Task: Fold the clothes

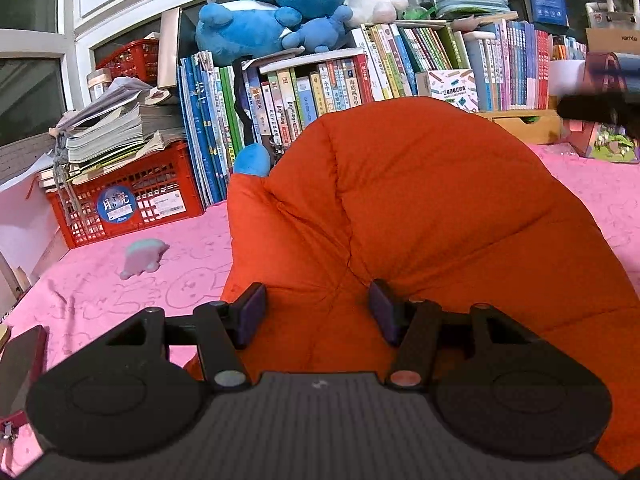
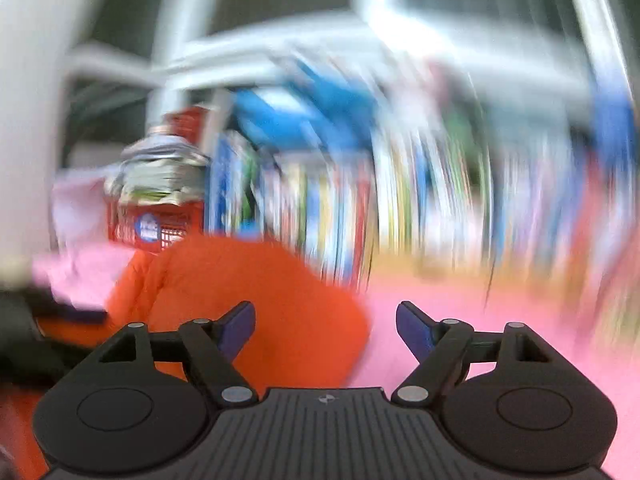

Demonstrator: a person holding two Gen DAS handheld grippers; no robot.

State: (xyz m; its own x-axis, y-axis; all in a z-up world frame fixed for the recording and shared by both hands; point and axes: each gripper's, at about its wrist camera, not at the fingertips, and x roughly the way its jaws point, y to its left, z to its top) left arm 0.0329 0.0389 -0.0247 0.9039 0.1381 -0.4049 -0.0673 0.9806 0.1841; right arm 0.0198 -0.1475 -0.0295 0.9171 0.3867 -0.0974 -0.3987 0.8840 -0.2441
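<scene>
An orange puffy padded garment (image 1: 420,220) lies bunched on the pink bedspread (image 1: 120,280). My left gripper (image 1: 318,312) is open, its purple pads on either side of a fold of the garment's near edge, touching the cloth. In the right wrist view, which is heavily motion-blurred, my right gripper (image 2: 326,330) is open and empty above the bedspread (image 2: 500,320), with the orange garment (image 2: 240,288) to its left. The right gripper also shows blurred at the right edge of the left wrist view (image 1: 600,96).
A red crate (image 1: 128,200) with stacked papers stands at the back left. A row of books (image 1: 360,80) with plush toys (image 1: 272,16) on top lines the back. A small pink-and-teal toy (image 1: 144,258) lies on the bedspread. A dark phone-like object (image 1: 20,360) lies at the left edge.
</scene>
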